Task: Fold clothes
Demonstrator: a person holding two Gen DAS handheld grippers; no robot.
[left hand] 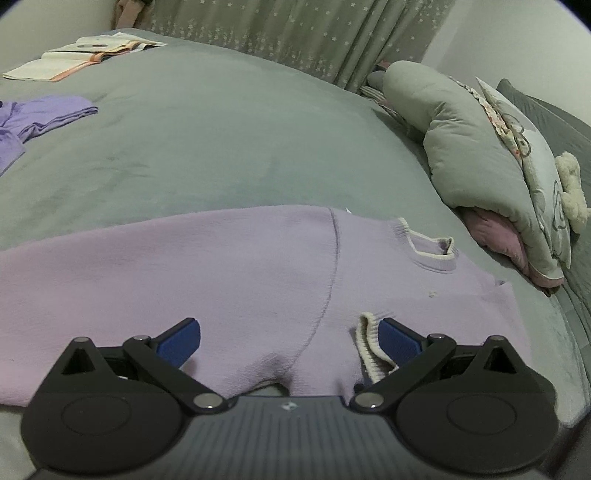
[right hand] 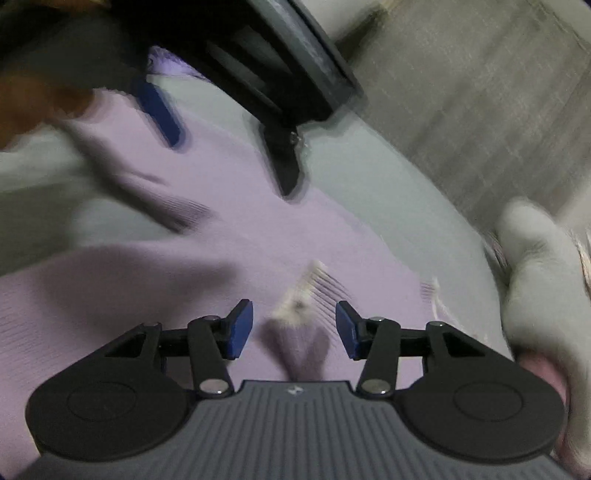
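A lilac knit sweater (left hand: 229, 266) with cream-trimmed collar (left hand: 432, 243) lies spread on the grey-green bedspread (left hand: 207, 147). My left gripper (left hand: 290, 339) is open just above the sweater's near edge, with a cream cuff (left hand: 369, 347) beside its right fingertip. In the blurred right wrist view, my right gripper (right hand: 293, 328) is open over the sweater (right hand: 221, 221), a cream-edged fold (right hand: 295, 302) between its fingers. The left gripper (right hand: 221, 122) shows there at the top, above the sweater.
A purple garment (left hand: 40, 118) lies at the far left of the bed. An open book (left hand: 74, 59) lies at the back left. Grey pillows (left hand: 472, 155) and a pink one (left hand: 495, 232) are piled at right. A starred curtain (left hand: 295, 33) hangs behind.
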